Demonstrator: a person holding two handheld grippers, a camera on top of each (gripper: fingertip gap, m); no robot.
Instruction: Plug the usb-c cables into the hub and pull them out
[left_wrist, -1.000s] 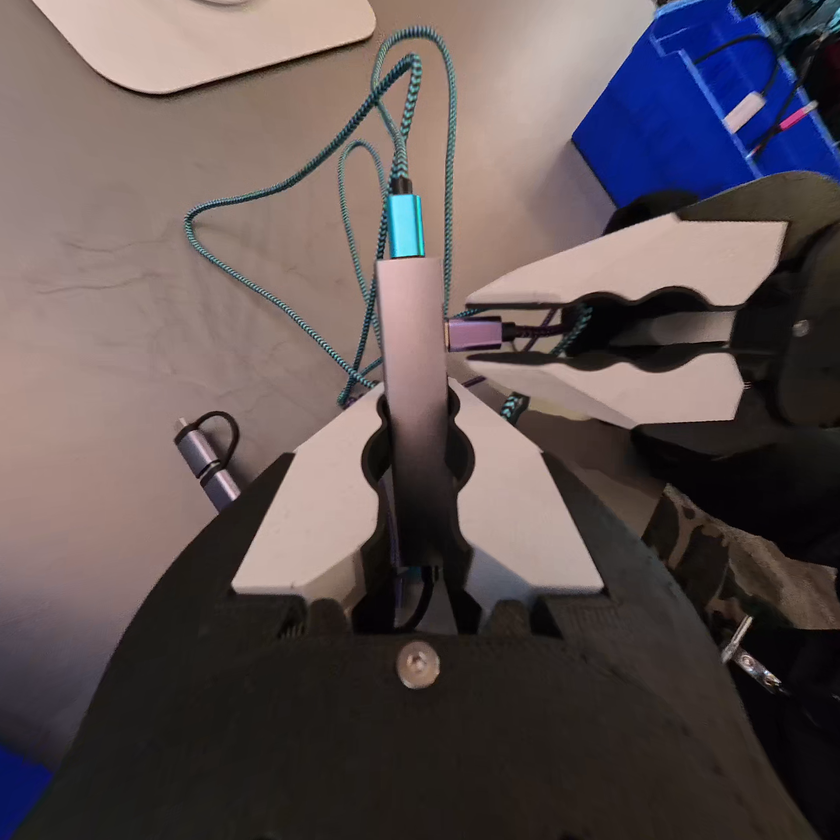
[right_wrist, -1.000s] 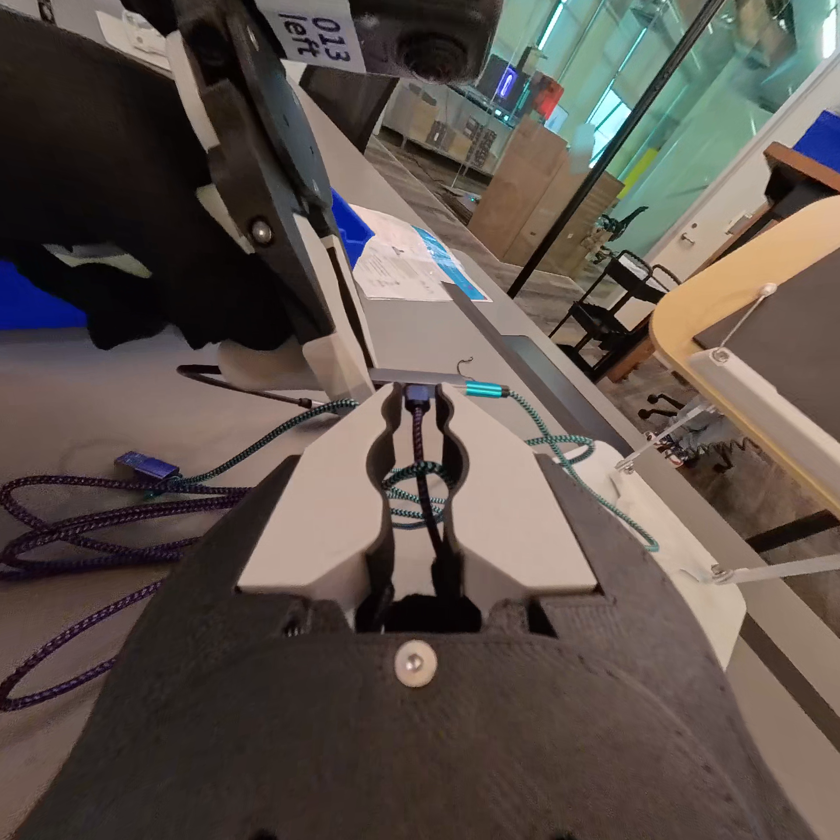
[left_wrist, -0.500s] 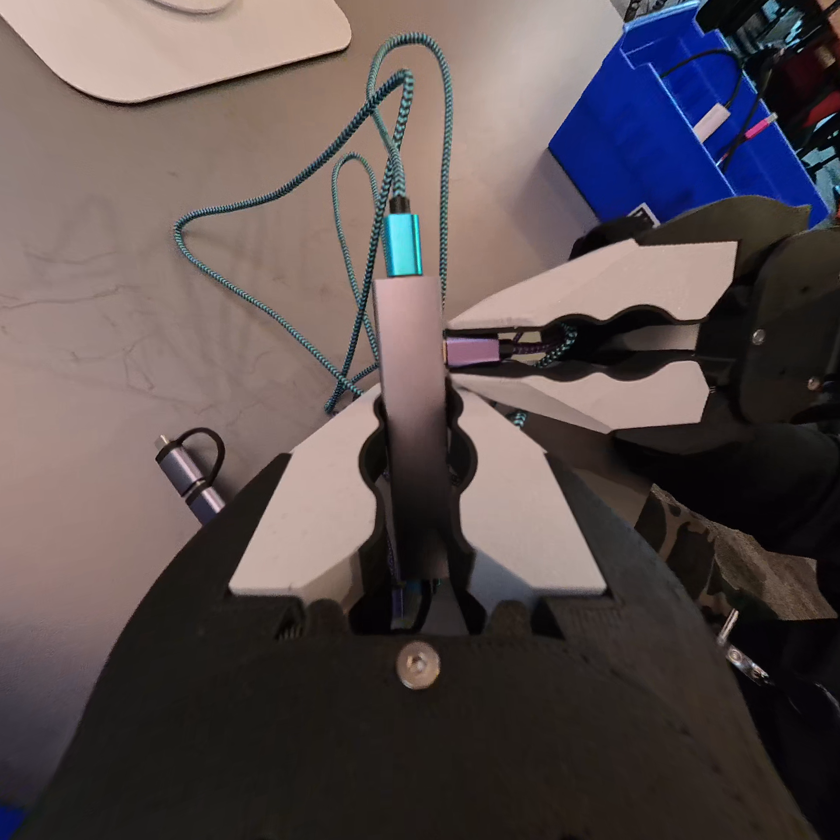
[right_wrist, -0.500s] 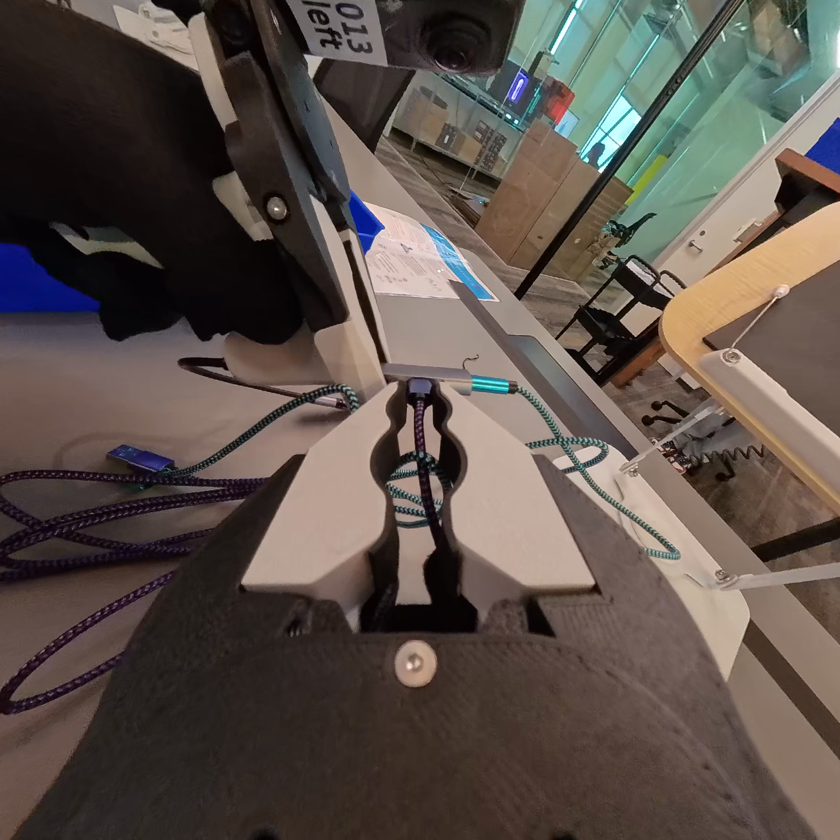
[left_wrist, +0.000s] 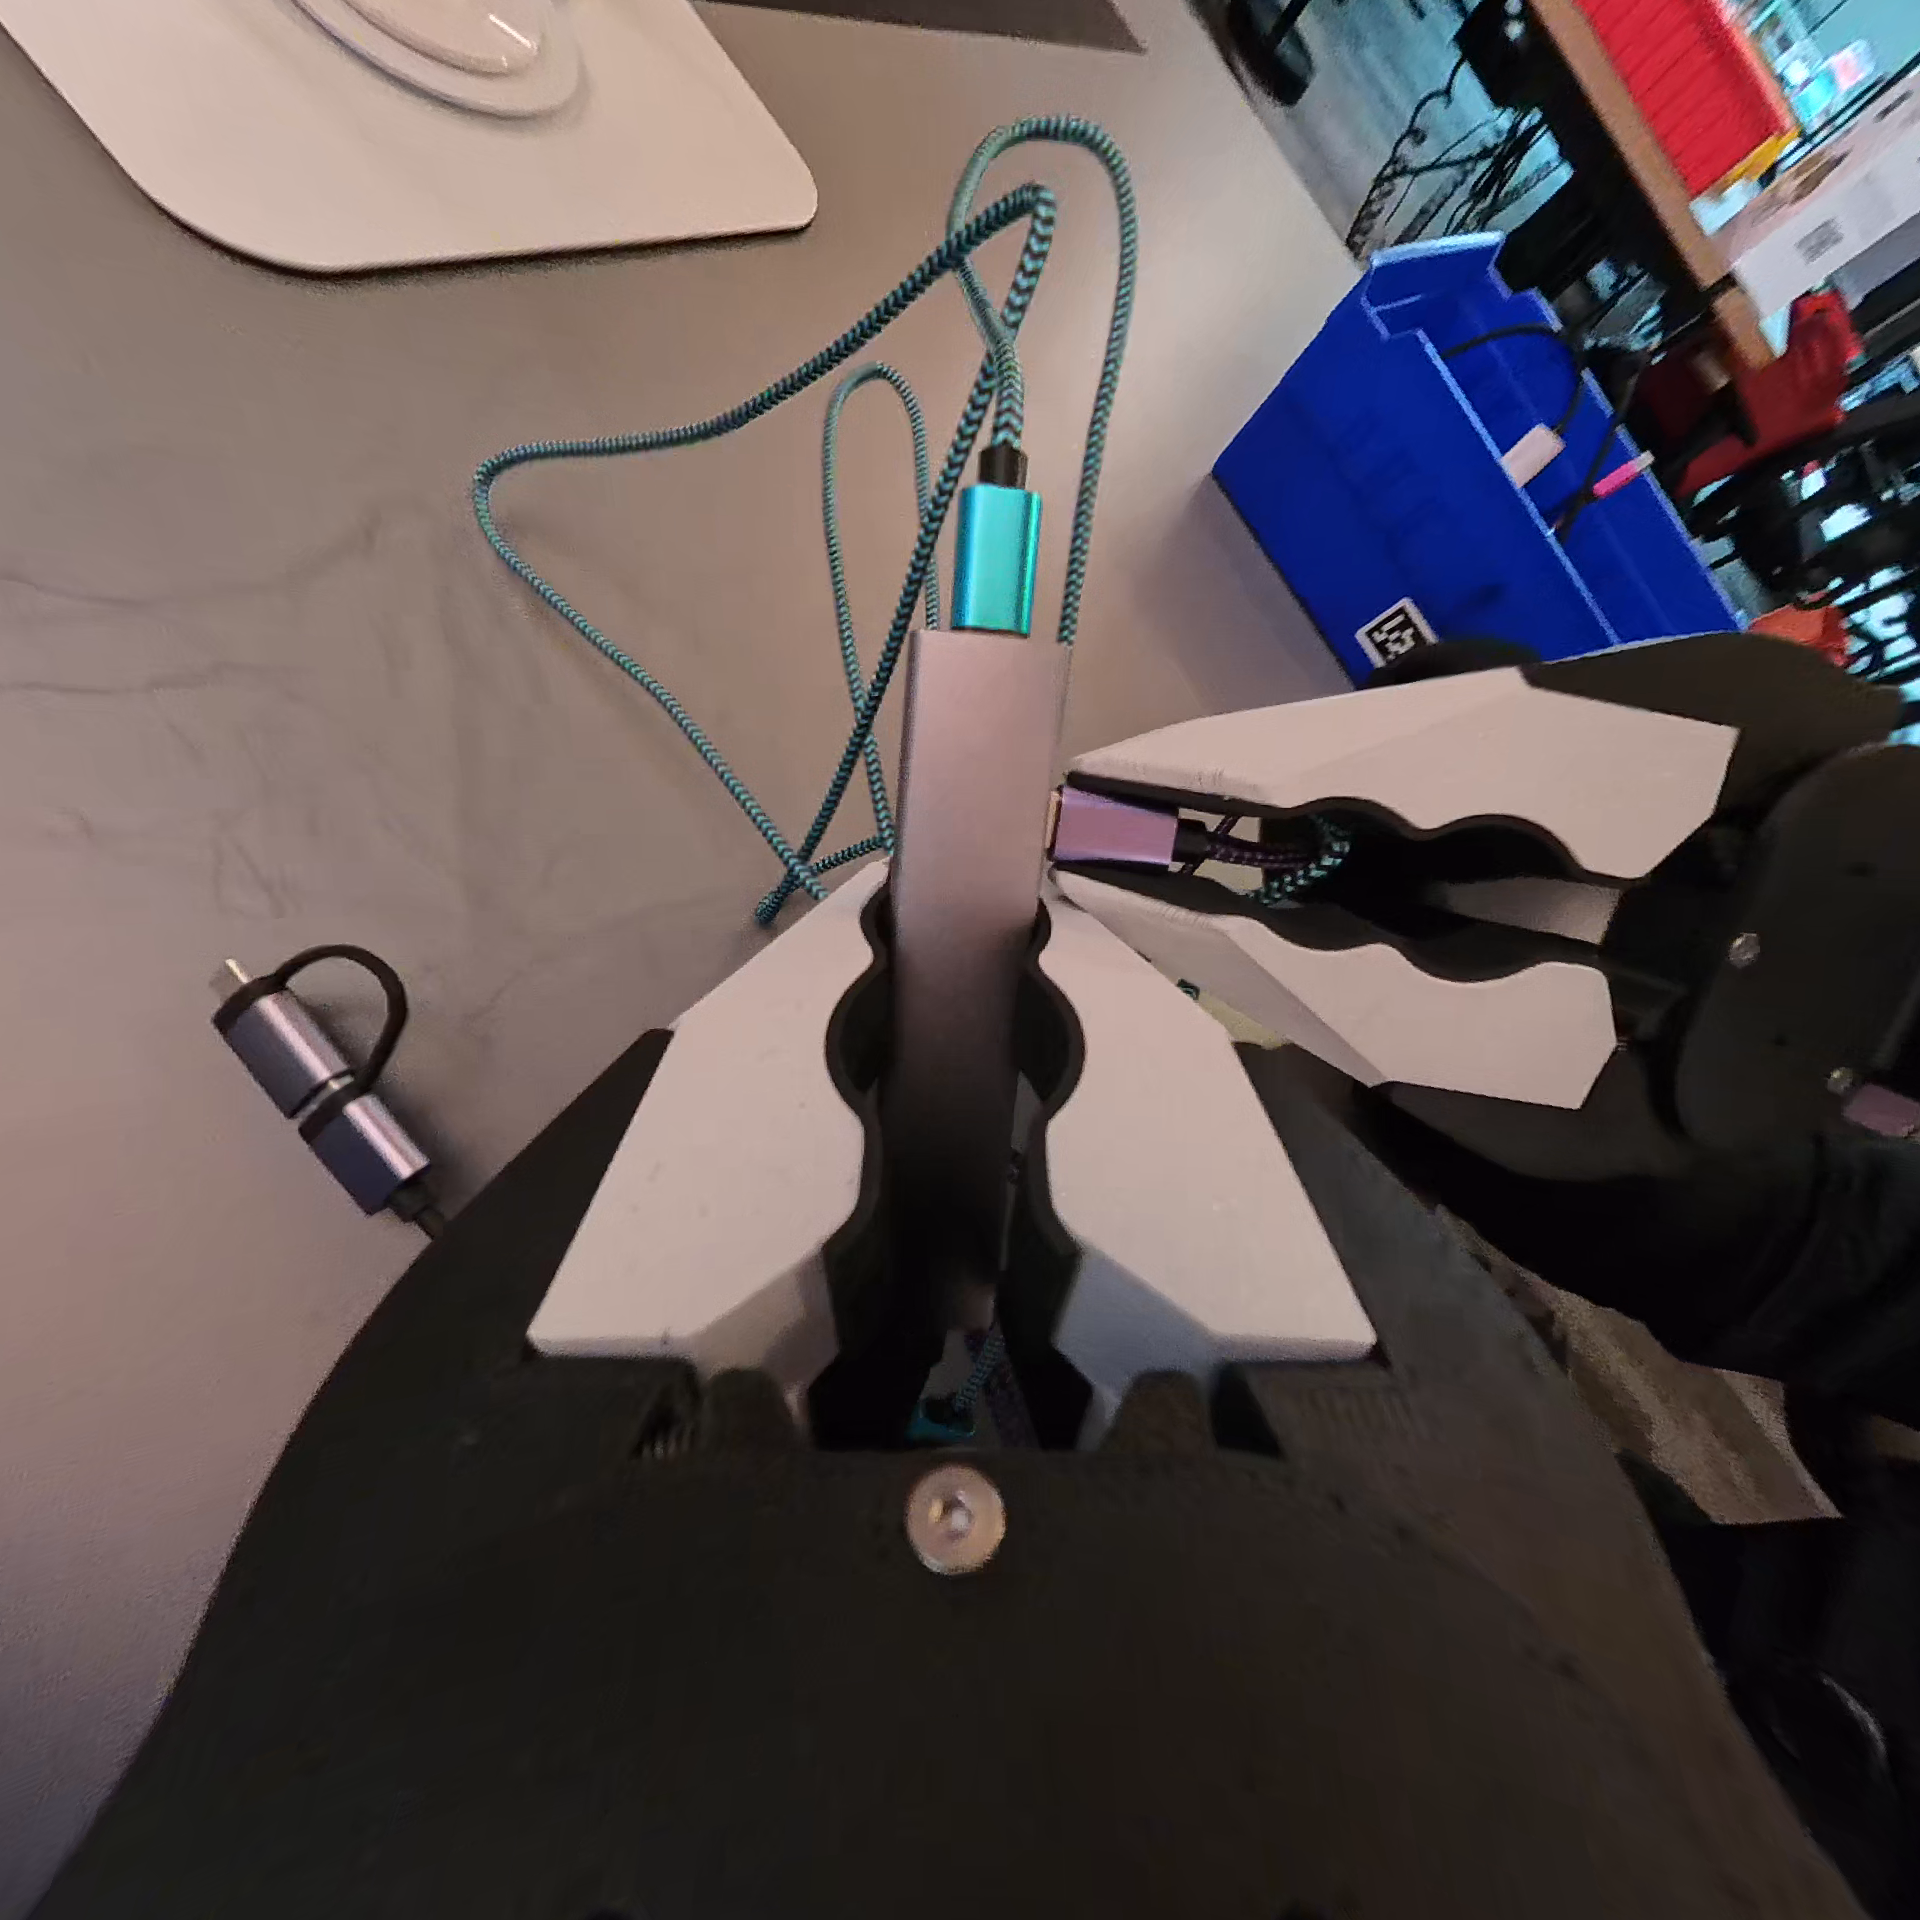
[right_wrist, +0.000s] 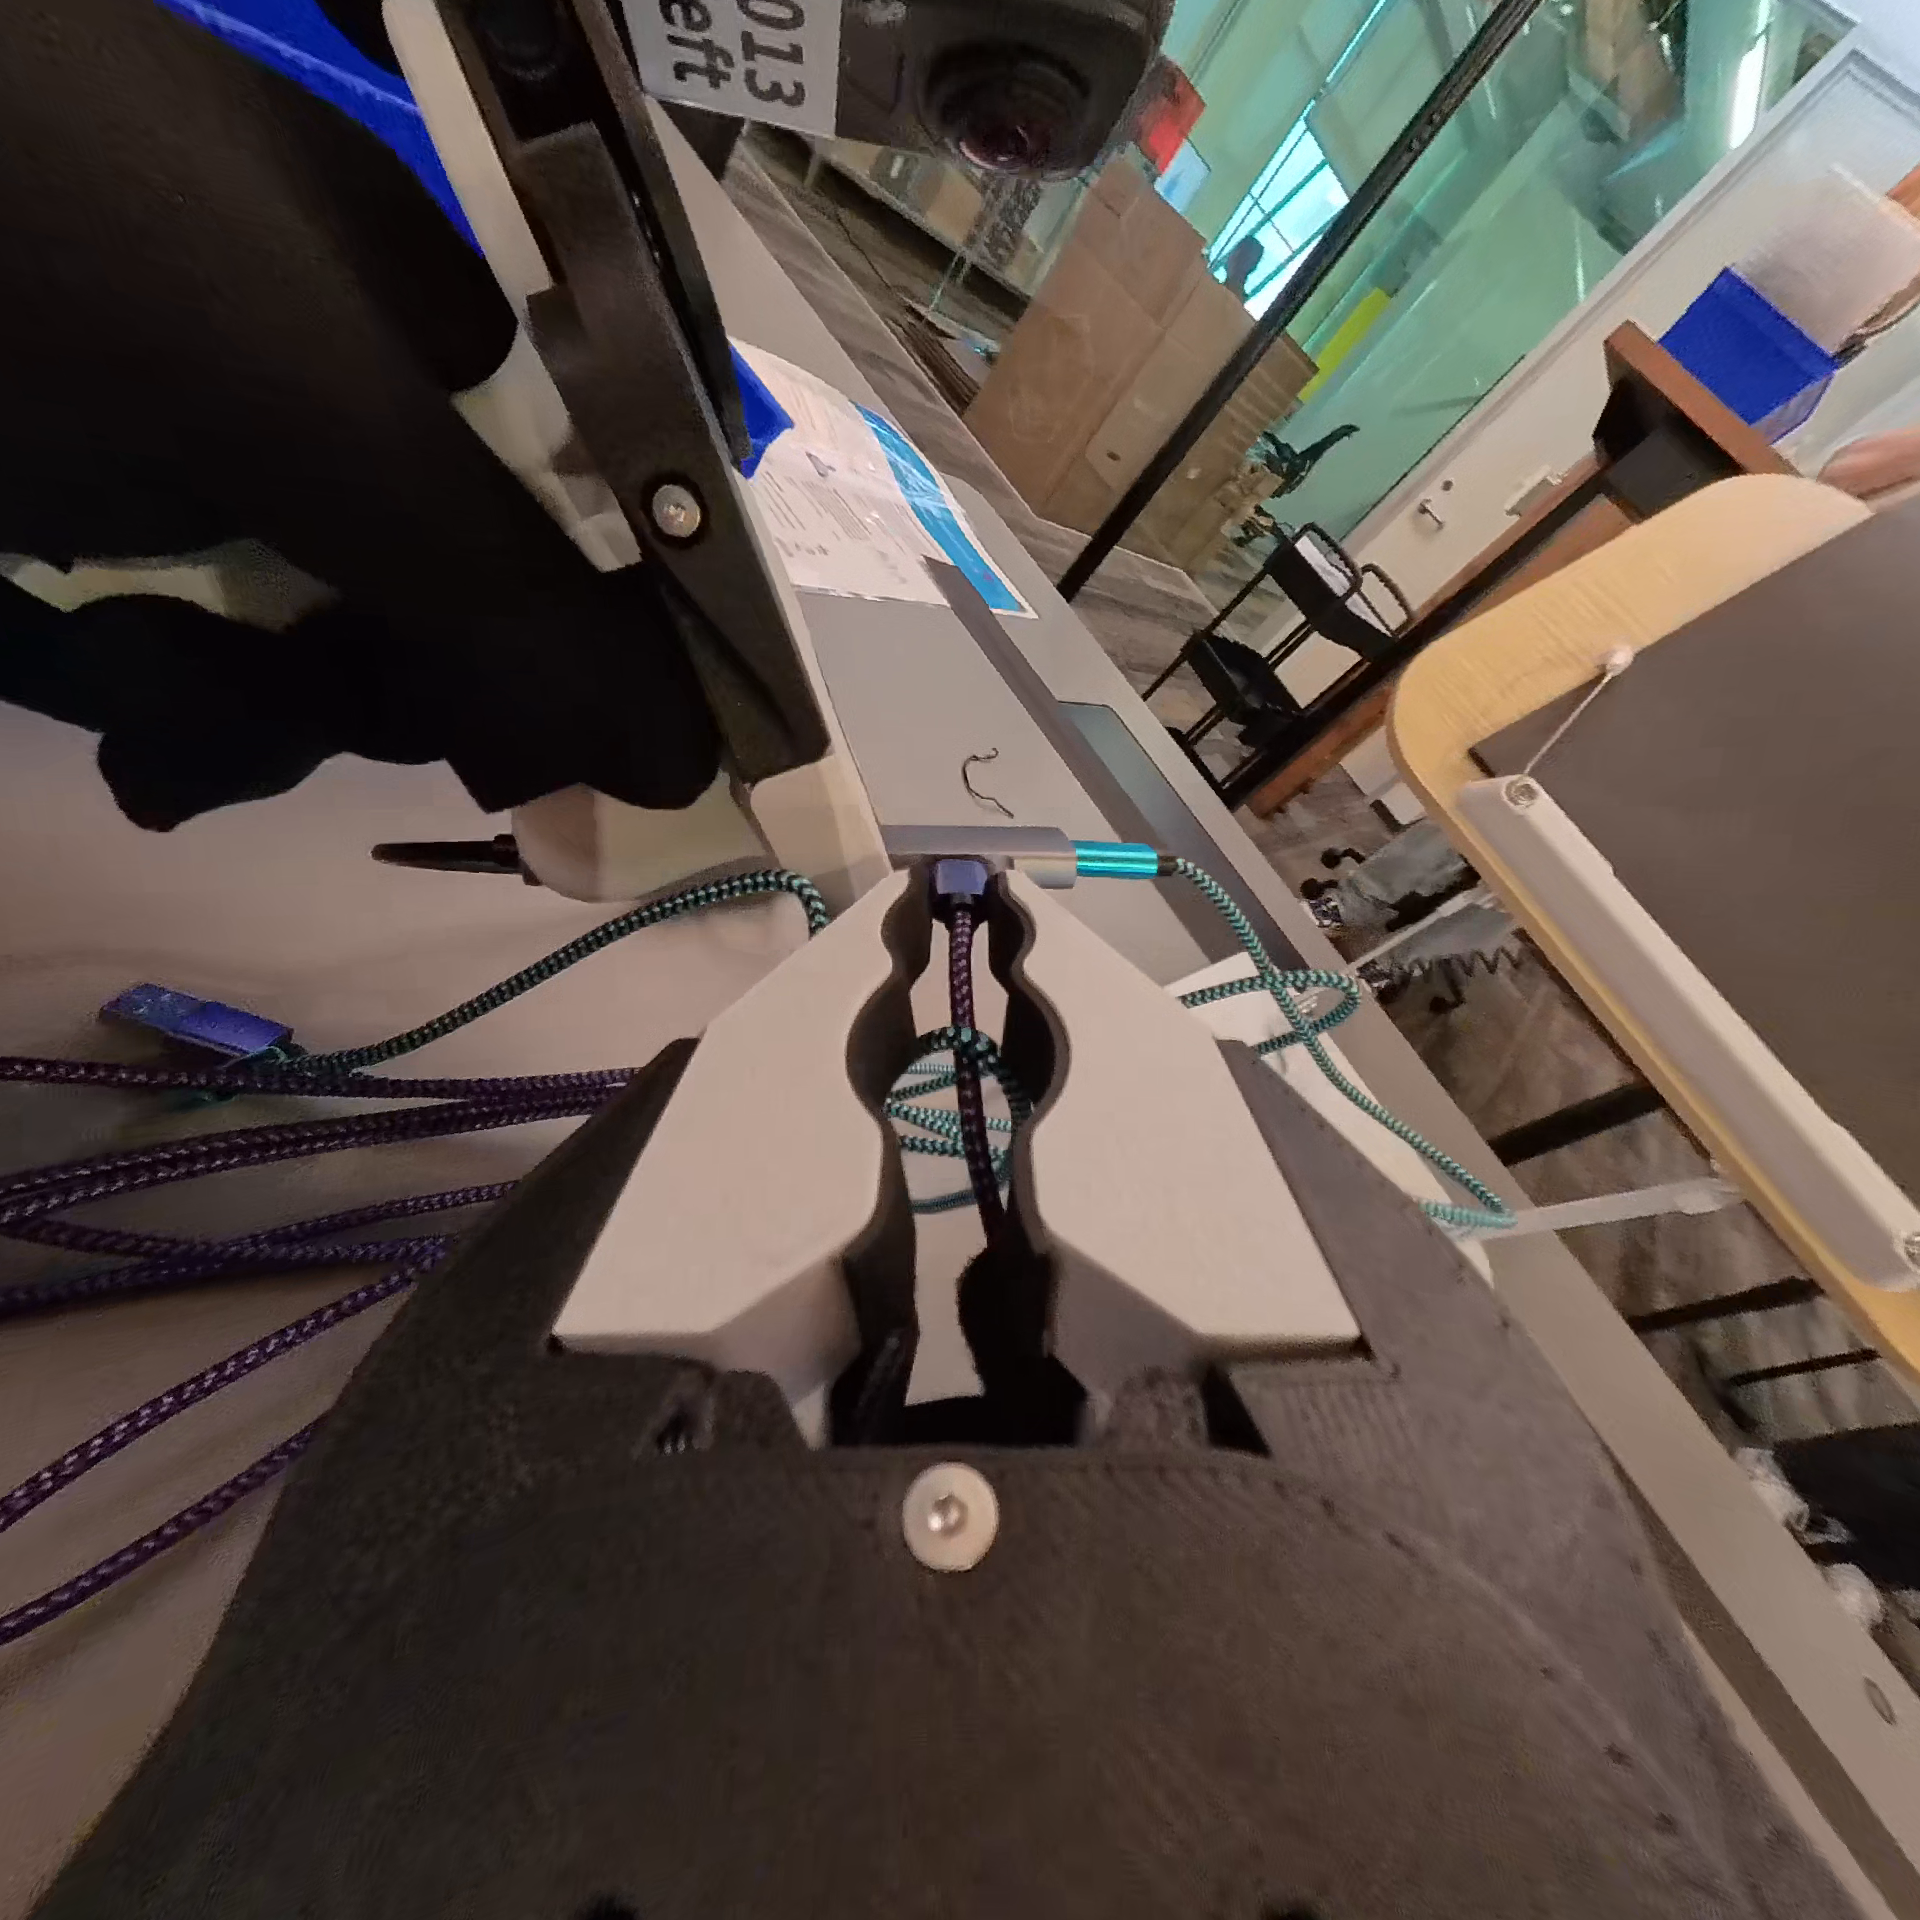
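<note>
My left gripper (left_wrist: 964, 902) is shut on a slim grey hub (left_wrist: 982, 769) that sticks out forward between its fingers, above the table. A teal plug (left_wrist: 995, 561) on a teal braided cable (left_wrist: 665, 436) sits in the hub's far end. My right gripper (right_wrist: 958, 883) is shut on a purple plug (right_wrist: 956, 875) with a purple braided cable (right_wrist: 971, 1039) running back between its fingers. In the left wrist view the right gripper (left_wrist: 1062, 826) comes in from the right and holds the purple plug (left_wrist: 1117, 831) with its tip against the hub's right side. The hub (right_wrist: 977, 836) and teal plug (right_wrist: 1117, 860) also show in the right wrist view.
A white monitor base (left_wrist: 416, 135) lies at the far left, and a blue bin (left_wrist: 1455, 488) stands at the far right. A grey adapter with a black loop (left_wrist: 322, 1081) lies on the table to the left. Purple cable coils (right_wrist: 208, 1143) and a blue plug (right_wrist: 197, 1018) lie on the table. The tips of both grippers are at nearly the same place.
My right gripper has moved the purple plug left, closing the small gap to the hub's side. The left gripper still holds the hub and has shifted slightly.
</note>
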